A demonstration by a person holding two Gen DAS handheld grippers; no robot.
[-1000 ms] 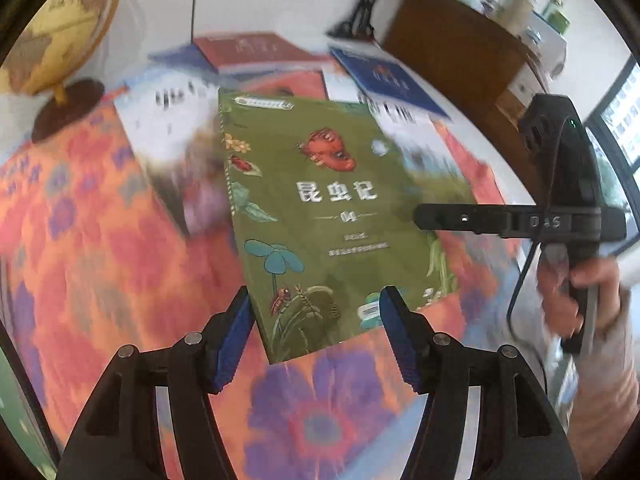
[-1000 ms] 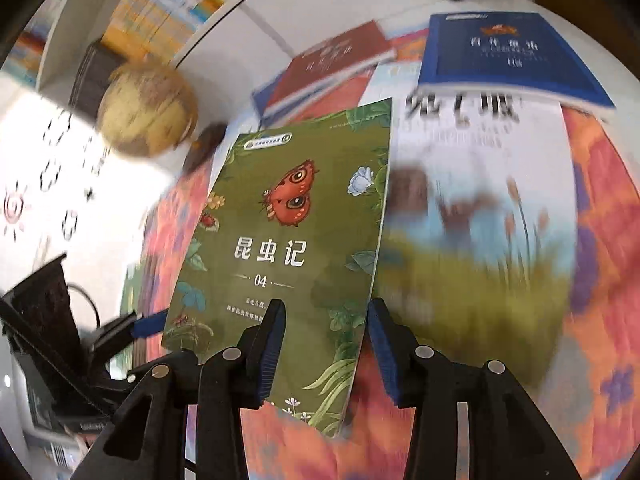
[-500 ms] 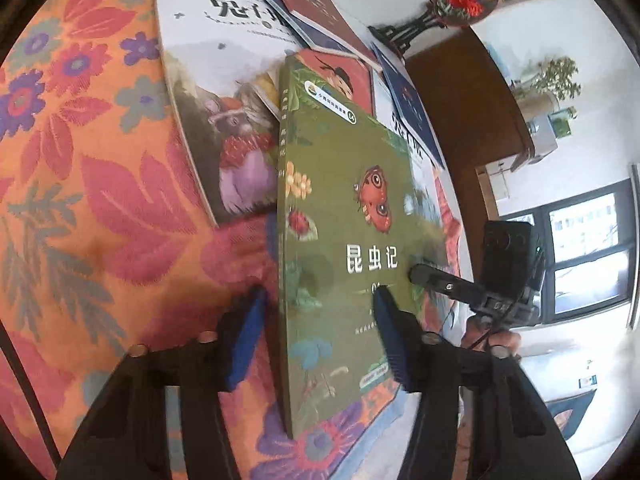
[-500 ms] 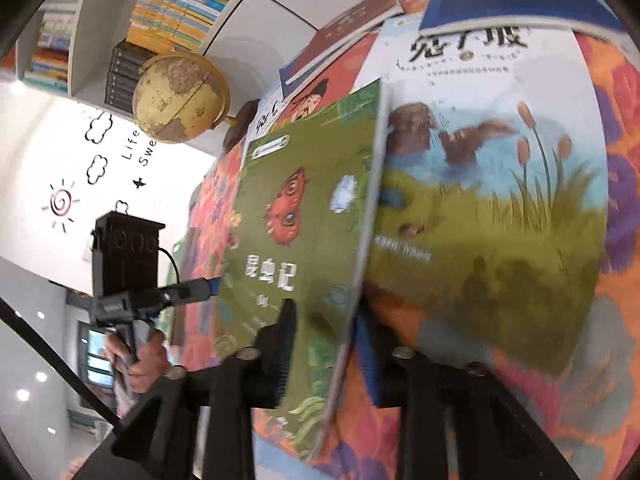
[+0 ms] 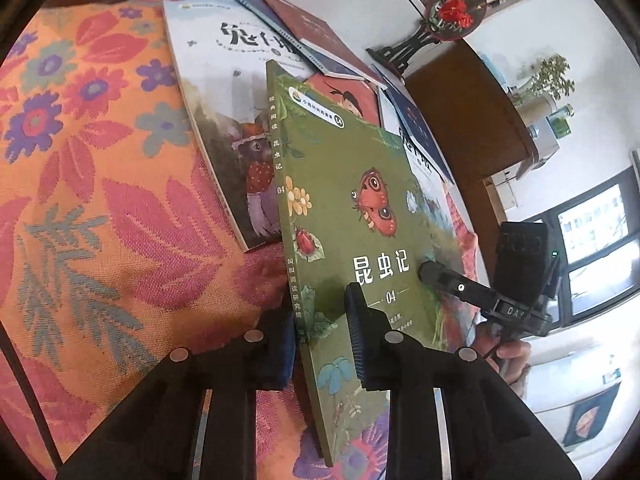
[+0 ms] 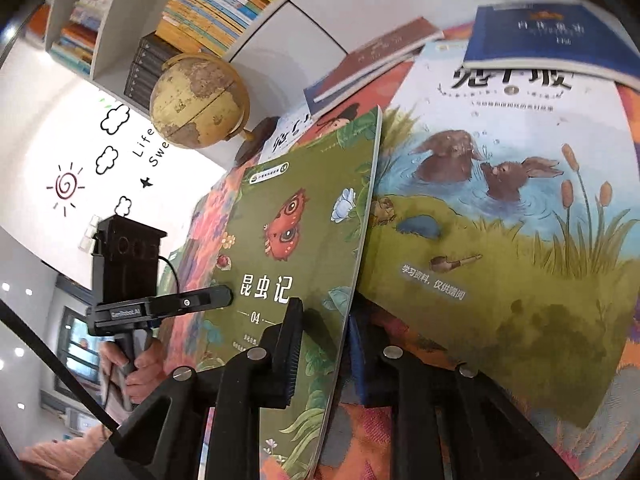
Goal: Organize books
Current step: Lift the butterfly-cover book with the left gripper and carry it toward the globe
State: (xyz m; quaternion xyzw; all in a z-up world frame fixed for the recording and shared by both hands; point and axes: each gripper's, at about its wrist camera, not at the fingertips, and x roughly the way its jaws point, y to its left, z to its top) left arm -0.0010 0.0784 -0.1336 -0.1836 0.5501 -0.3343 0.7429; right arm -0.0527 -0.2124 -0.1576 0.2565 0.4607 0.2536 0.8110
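Since a second ago, both grippers have been closing on the green book (image 5: 352,216), which was lying flatter over the pile and now stands tilted up on its near edge.

Left gripper (image 5: 320,340): pads clamped on the book at its spine side, one pad against the front cover, the other behind the back cover, mostly hidden. Jaws just finished closing; book is between them.

Right gripper (image 6: 320,344): pads pressed on the book's open edge side, one on the front cover, the blue pad behind. Book held between them.

From each camera the opposite gripper shows beyond the cover, with a hand (image 6: 136,368) on its handle and its finger reaching to the cover near the title.

Green book: butterfly and ladybird cover, white title, held above the orange flowered tablecloth (image 5: 92,208), near the near edge of the table.

Behind it, lying flat: a large rabbit picture book (image 6: 512,208) to the right, another picture book (image 5: 224,120) to the left. Farther back, a dark red book (image 6: 380,56) and a blue book (image 6: 544,40) overlap the pile.

Far left stands a globe (image 6: 200,104); bookshelves (image 6: 208,4) behind it. Far right in the left view, a round red-flower ornament (image 5: 452,12) on a black stand.
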